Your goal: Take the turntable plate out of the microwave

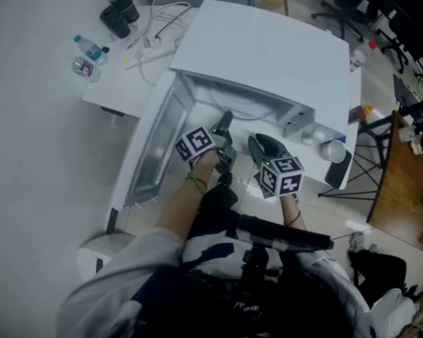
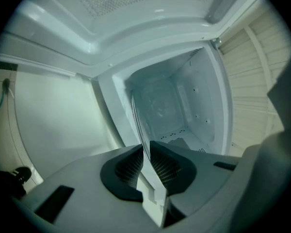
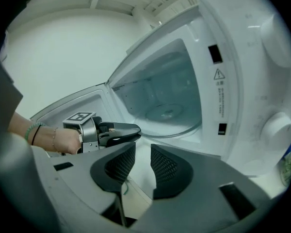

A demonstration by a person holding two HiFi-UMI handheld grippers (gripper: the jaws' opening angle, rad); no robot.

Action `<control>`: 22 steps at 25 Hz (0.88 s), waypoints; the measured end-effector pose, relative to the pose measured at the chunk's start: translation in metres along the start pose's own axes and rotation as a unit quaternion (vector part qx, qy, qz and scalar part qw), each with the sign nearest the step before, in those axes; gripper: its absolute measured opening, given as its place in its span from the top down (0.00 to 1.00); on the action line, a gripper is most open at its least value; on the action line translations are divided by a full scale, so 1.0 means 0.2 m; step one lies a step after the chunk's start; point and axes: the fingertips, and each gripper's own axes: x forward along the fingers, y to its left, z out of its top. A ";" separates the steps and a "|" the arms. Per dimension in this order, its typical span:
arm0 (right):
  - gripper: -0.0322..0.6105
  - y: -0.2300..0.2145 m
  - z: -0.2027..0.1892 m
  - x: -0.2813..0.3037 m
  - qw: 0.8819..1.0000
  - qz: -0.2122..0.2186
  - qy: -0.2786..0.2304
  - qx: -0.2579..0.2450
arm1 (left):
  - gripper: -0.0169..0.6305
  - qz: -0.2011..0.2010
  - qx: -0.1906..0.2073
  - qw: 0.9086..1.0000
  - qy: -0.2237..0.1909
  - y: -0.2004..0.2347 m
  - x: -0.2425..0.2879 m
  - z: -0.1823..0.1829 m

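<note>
Head view: took in a white microwave (image 1: 268,48) on a white table (image 1: 120,83), door (image 1: 151,153) open at its left, power strip (image 1: 151,48) beyond that side, office chairs (image 1: 338,5) and a wooden desk (image 1: 398,182) off its right. Found the turntable plate (image 3: 172,115) on the microwave's floor. Saw the left gripper (image 2: 146,152) clenched on the plate's near rim, the right gripper (image 3: 143,149) released and empty just outside the microwave's mouth
</note>
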 end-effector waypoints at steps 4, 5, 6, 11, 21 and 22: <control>0.75 -0.02 -0.06 0.06 0.999 0.006 0.023 0.026 | 0.91 0.000 0.001 1.000 0.007 0.04 -0.06 -0.05; 0.75 -0.02 -0.07 0.07 0.999 0.009 0.026 0.043 | 0.91 -0.004 -0.001 1.000 0.004 0.04 -0.07 -0.06; 0.73 -0.02 -0.09 0.09 0.998 0.013 0.027 0.063 | 0.91 -0.006 -0.002 1.000 0.003 0.04 -0.08 -0.06; 0.67 -0.06 -0.10 0.14 0.986 0.026 0.014 0.165 | 0.91 -0.011 0.000 1.000 0.002 0.05 -0.12 -0.07; 0.66 -0.13 -0.06 0.24 0.949 0.042 -0.027 0.313 | 0.91 -0.012 0.002 1.000 0.007 0.04 -0.22 -0.10; 0.66 -0.14 -0.06 0.24 0.945 0.045 -0.032 0.323 | 0.91 -0.013 0.000 1.000 0.007 0.04 -0.23 -0.10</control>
